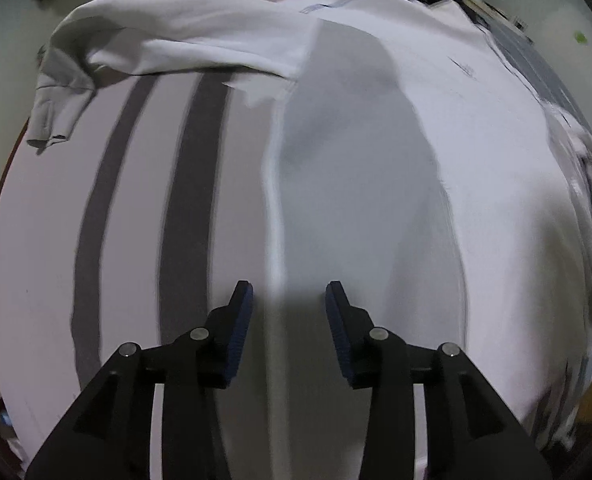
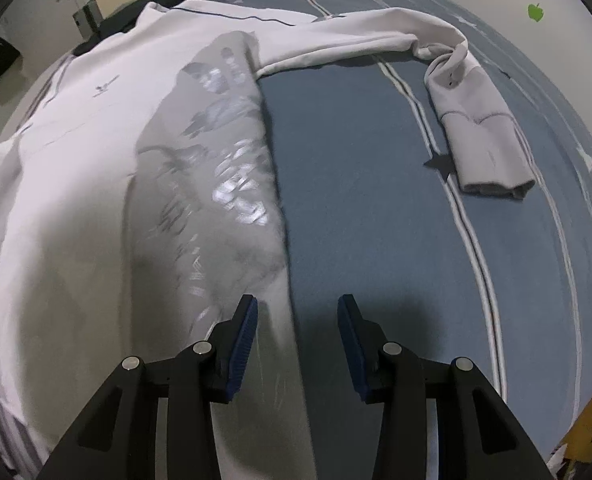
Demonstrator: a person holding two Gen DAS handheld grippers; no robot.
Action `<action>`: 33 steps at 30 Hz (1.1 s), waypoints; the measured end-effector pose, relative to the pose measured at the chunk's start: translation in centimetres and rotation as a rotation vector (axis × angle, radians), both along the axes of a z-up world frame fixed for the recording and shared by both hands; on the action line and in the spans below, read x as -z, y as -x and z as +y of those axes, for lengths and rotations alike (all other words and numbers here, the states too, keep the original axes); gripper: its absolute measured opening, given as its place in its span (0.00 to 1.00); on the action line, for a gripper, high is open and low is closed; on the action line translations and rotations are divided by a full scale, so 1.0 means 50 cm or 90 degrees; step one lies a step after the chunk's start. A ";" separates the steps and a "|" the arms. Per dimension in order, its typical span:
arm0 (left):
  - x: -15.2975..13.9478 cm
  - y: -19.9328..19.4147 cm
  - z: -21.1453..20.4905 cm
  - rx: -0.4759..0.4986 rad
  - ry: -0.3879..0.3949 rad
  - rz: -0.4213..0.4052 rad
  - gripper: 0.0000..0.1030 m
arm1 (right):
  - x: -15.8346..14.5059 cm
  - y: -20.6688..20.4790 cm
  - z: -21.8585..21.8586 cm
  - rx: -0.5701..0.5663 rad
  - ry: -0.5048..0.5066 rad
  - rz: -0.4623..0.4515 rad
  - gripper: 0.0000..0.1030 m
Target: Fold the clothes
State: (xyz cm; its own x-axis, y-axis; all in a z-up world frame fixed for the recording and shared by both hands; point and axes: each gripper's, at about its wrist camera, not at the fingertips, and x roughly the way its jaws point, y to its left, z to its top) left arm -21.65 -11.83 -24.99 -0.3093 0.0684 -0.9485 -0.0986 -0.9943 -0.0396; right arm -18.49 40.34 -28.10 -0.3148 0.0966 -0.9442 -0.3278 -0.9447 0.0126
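The left gripper (image 1: 289, 294) is straddling the sweatshirt (image 1: 376, 200)'s side edge, jaws wide. The right gripper (image 2: 297, 308) is gaping, empty, over the opposite edge, which is running lengthwise ahead.

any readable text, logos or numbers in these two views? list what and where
None can be read.
Small dark chest mark on the white sweatshirt: too small and blurred to read.
Silvery print on the sweatshirt's grey panel: broken, shiny patches; no letters can be made out.
Striped bed sheet: only a dark star shape, no words.
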 end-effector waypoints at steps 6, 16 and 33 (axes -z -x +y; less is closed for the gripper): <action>0.046 -0.077 -0.004 -0.018 0.024 -0.039 0.41 | 0.022 -0.039 -0.025 -0.002 0.009 -0.024 0.38; 0.057 -0.199 -0.048 -0.091 -0.018 -0.057 0.53 | 0.032 -0.114 -0.018 -0.018 0.036 -0.036 0.44; 0.045 -0.224 -0.031 -0.035 0.015 -0.036 0.05 | 0.041 -0.152 -0.013 -0.015 0.109 -0.030 0.44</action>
State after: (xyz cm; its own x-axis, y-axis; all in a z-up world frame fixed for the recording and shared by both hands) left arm -10.46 -13.35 -27.23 -0.2585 0.0304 -0.9655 -0.0426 -0.9989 -0.0201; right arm -10.87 39.69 -30.15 -0.2700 -0.0745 -0.9600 -0.3092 -0.9375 0.1597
